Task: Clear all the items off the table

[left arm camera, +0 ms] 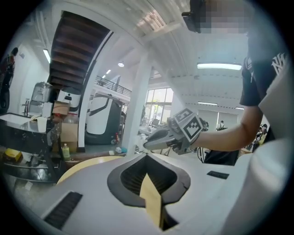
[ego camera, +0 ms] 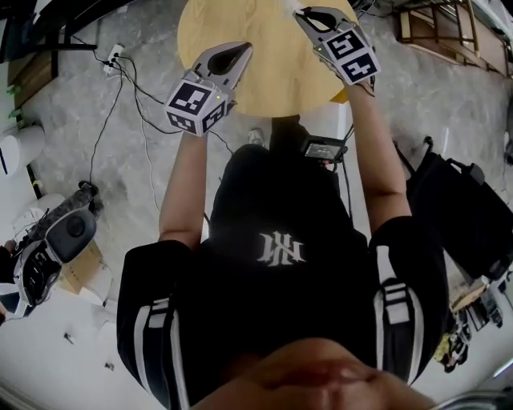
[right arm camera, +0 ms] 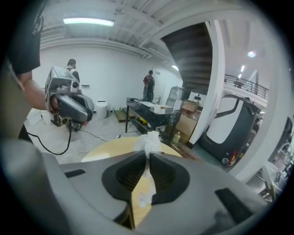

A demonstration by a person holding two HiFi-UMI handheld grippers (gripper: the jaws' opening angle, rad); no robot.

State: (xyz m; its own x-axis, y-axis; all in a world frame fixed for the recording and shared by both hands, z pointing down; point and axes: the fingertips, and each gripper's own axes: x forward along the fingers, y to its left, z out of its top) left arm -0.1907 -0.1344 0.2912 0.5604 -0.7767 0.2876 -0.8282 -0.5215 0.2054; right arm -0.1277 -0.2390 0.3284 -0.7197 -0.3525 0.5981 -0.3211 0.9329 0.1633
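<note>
The round wooden table [ego camera: 264,64] lies below and ahead of me, and its top shows bare in the head view. My right gripper [right arm camera: 148,155] is shut on a crumpled white tissue [right arm camera: 148,143], which sticks out past the jaw tips above the table [right arm camera: 110,149]. In the head view that gripper [ego camera: 309,14] is raised over the table's far right part. My left gripper [left arm camera: 147,157] has its jaws together with nothing between them. It hovers over the table's near left edge [ego camera: 239,53]. Each gripper view shows the other gripper in the air: the right gripper [left arm camera: 156,142], the left gripper [right arm camera: 76,108].
Cables [ego camera: 136,104] and a power strip [ego camera: 112,58] lie on the floor left of the table. A black workbench [right arm camera: 151,112] with boxes and bottles stands beyond it. Two people [right arm camera: 149,85] stand far back. A black bag [ego camera: 457,208] sits at my right.
</note>
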